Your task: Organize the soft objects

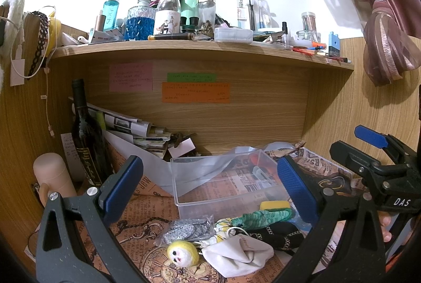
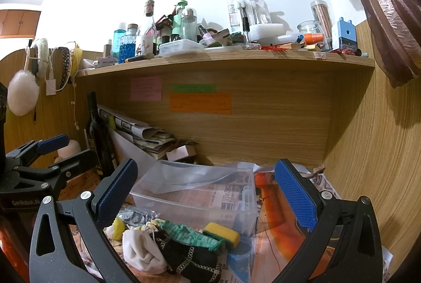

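Observation:
A pile of soft things lies on the desk in front of a clear plastic box (image 1: 210,177) (image 2: 200,193): a yellow knitted doll head (image 1: 183,252), a white cloth pouch (image 1: 236,255) (image 2: 140,248), a green knitted piece (image 1: 263,217) (image 2: 189,233), a black patterned fabric (image 1: 279,235) (image 2: 189,259), a yellow sponge (image 1: 275,204) (image 2: 222,230) and a bag of grey pads (image 1: 186,229). My left gripper (image 1: 210,185) is open above the pile and holds nothing. My right gripper (image 2: 208,193) is open and holds nothing. A clear plastic sheet (image 1: 200,164) drapes into the box.
A dark wine bottle (image 1: 85,135) and a pink cup (image 1: 52,175) stand at the left. Stacked papers (image 1: 139,130) lie at the back. A crowded shelf (image 1: 200,46) hangs above. A wooden side wall (image 2: 368,151) and a curtain (image 1: 384,27) are at the right.

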`<state>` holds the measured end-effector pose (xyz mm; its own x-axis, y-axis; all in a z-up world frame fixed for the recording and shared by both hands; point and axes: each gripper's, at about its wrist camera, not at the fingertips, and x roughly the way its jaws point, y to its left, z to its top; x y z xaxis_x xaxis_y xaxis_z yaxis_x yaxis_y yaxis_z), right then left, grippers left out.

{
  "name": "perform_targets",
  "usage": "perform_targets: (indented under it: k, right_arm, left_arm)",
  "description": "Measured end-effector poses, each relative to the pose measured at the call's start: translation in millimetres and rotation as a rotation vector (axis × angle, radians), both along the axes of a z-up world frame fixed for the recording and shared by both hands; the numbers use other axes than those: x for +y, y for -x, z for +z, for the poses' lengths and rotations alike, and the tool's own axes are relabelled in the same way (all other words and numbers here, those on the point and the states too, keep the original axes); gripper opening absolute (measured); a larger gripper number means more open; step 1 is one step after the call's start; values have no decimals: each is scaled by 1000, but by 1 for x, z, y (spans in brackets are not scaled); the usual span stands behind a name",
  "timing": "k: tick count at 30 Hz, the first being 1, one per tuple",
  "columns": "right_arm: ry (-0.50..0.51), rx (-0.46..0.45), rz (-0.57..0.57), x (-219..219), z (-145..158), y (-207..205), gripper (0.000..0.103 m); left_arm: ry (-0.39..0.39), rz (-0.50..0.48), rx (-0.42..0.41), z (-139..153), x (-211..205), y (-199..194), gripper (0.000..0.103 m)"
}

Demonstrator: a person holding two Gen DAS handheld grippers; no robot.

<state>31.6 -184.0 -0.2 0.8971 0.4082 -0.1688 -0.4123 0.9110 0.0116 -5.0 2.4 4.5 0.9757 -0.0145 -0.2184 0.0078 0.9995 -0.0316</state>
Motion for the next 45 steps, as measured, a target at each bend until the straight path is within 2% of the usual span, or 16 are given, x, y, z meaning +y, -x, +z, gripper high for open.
perform_targets:
  k: [11,17,21,30,35,37,39,43,45]
  right_arm:
    - [-1,3,0,0,0,0,103]
    - [-2,15,1,-1,-3,-4,103]
    - [-4,41,1,-4,-9,-12,103]
    - [13,201,22,-12,-46,-39,103]
    - [40,283,51,-8,-65,-49,96]
    - [52,321,67,-5,-74,-53,93]
    - [59,348,79,-2,-79,-58,88]
    - [68,413,123,7,-92,-66,75]
    - [73,429,141,11,-95,-68,69]
  left_arm:
    - [0,-3,2,-1,-3,-1,103]
    - [1,-16,36,-9,0,-7,103]
    - [0,-17,95,-20,6,-15,103]
    - [41,28,266,-64,35,-39,103]
    - [60,43,360,-91,48,-47,103]
    - [66,43,391,-100,51,-49,99]
    - [68,39,425,-107,54,-51,88]
    - [104,24,474,-120,59,-53,82]
    - [119,6,494,-126,59,-55,74]
